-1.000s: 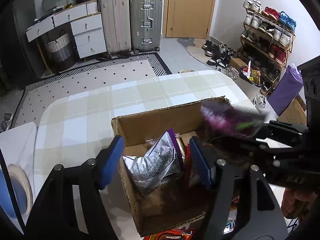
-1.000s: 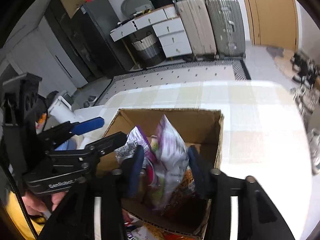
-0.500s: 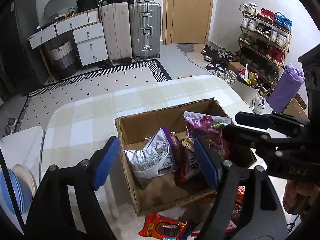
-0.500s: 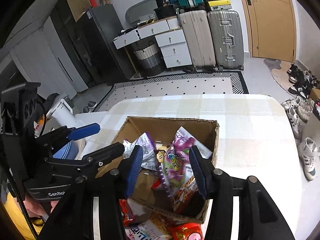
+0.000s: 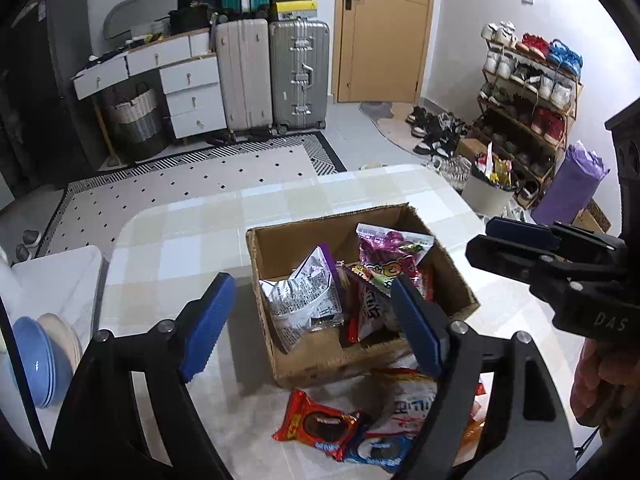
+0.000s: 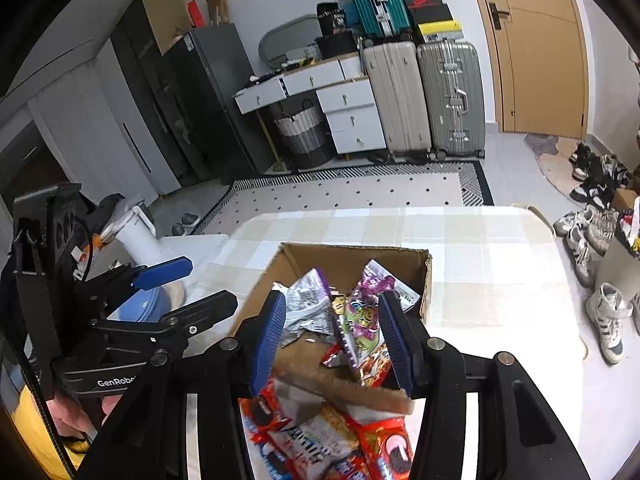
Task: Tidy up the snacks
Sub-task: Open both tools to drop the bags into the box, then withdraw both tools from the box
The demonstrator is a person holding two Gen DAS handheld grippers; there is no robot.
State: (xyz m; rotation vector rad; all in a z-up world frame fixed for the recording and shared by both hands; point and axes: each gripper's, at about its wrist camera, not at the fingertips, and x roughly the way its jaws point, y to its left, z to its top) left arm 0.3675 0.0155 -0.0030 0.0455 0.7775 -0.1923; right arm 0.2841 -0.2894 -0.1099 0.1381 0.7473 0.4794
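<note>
Both tongs wide, holding nothing: left gripper [image 5: 312,324] and right gripper [image 6: 332,338] above the box [image 5: 320,356] of snack bags [image 5: 304,300]; more packets [image 5: 324,426] on the table [image 5: 180,248]

open cardboard box [image 5: 304,364] on the checked table in front of me, inside it a silver-and-purple bag [image 5: 304,300] upright, a pink bag [image 5: 390,254] leaning, red packets [image 5: 366,306], more snack packets [image 5: 320,426] lying just outside its near wall

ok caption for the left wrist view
Open left tool hovers before cardboard box of snack bags, more packets on the table.
</note>
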